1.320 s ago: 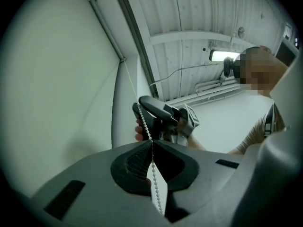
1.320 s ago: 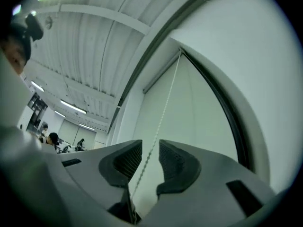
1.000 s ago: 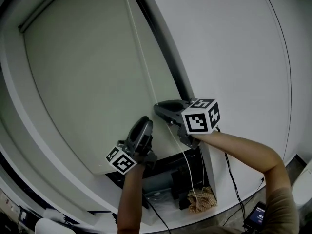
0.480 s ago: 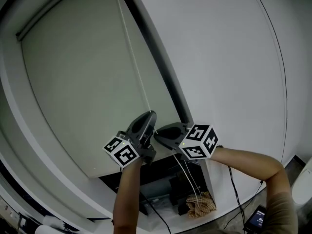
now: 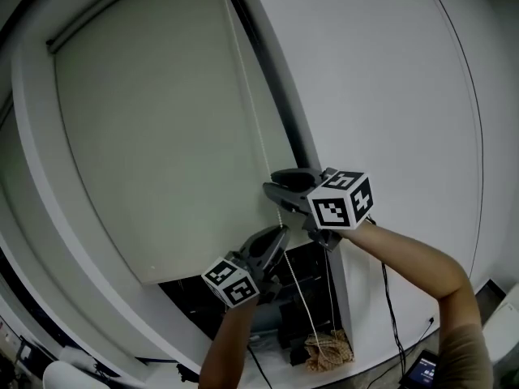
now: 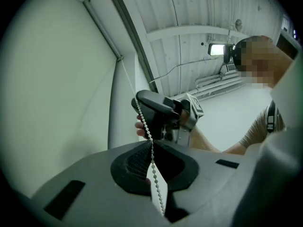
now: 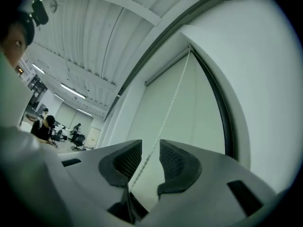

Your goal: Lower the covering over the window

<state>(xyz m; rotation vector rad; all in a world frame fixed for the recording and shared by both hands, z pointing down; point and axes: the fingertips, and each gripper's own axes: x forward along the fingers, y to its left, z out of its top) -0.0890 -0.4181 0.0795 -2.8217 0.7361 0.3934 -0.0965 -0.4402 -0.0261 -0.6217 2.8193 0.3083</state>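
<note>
**Left tongs (image 5: 280, 232) clamped on the bead chain (image 5: 302, 286), right tongs (image 5: 272, 186) slack above**

The blind (image 5: 162, 136) fills the left of the head view and hangs over most of the window. Below its bottom edge a dark strip of glass (image 5: 195, 294) is not yet covered. Along the blind's right edge the bead chain runs close to vertical, from the roller's end down towards a tangled heap (image 5: 324, 348) at the foot of the wall. The left tongs are clenched on the chain, with beads pinched between the pads, and they are the lower of the two. The right tongs sit just above on the same line. Their jaws have just been opening, and the chain passes between the pads without being pressed. The next pull likely falls to the left hand, drawing downward along the chain's length. Right of the dark frame (image 5: 276, 96) is plain white wall (image 5: 389, 96). Behind the person is an open office under a ribbed ceiling (image 7: 94, 32).
</note>
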